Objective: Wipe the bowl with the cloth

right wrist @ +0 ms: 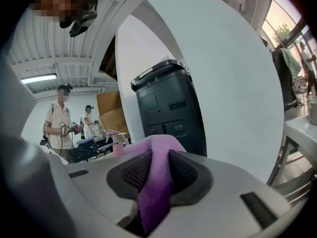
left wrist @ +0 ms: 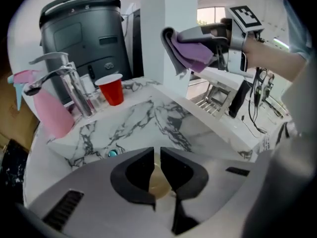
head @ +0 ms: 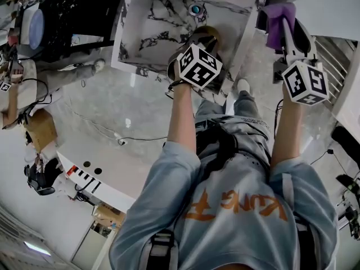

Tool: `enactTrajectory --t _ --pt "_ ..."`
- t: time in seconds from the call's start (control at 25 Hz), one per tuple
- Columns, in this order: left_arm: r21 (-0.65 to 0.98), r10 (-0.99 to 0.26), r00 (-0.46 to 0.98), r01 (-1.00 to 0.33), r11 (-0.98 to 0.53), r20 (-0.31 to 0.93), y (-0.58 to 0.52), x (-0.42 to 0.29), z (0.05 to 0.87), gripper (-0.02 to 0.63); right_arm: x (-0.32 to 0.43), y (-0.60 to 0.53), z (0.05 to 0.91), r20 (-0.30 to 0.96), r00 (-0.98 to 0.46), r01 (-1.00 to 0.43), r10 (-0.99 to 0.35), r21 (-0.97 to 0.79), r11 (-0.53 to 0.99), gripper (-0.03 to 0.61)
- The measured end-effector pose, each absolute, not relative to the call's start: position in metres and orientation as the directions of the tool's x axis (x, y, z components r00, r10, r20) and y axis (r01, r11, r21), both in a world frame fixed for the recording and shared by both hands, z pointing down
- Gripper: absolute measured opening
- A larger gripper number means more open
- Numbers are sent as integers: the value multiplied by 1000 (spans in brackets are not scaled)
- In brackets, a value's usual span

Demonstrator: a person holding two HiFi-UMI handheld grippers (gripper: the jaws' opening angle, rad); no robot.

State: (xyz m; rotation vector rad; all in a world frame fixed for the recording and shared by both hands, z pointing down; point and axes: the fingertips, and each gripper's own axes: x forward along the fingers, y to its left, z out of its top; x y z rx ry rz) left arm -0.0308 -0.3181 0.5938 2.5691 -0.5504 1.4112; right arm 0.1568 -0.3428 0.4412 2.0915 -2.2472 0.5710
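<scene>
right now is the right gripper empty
No, the right gripper view shows the purple cloth pinched between the closed jaws of the right gripper.

The person wears a pale blue shirt [head: 236,207] with orange lettering and grey trousers [head: 244,122].

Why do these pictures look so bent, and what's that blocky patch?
Wide-angle lenses: the left gripper view bows the marble counter and darkens its corners; the head view is bent likewise; in the right gripper view the purple cloth is softly blurred, and the blocky patch was added to hide a face.
</scene>
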Motion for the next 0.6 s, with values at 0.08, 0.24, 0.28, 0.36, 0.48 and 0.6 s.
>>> enactTrajectory --t 0.08,0.24,0.28,0.36,0.48,0.6 --pt "-20 -172 462 -315 -949 870 -310 -29 607 26 156 -342 445 264 -99 -967 -959 -252 30 112" --pt "40 -31 377 -178 -983 926 -290 -35 633 118 152 -339 450 277 -95 -967 -956 -254 23 112" --pt "52 -7 359 -155 -987 933 -286 -37 639 118 152 -339 451 281 -94 -967 -955 -254 21 112" --pt "65 25 323 -115 -991 946 -282 -39 650 118 151 -338 455 286 -94 -966 -954 -256 18 112" --pt "77 59 269 -60 -995 961 -276 -41 665 118 150 -337 457 293 -93 -967 -952 -256 15 112" --pt "88 81 218 -21 -996 973 -271 -43 678 118 151 -336 458 300 -91 -967 -949 -253 13 112"
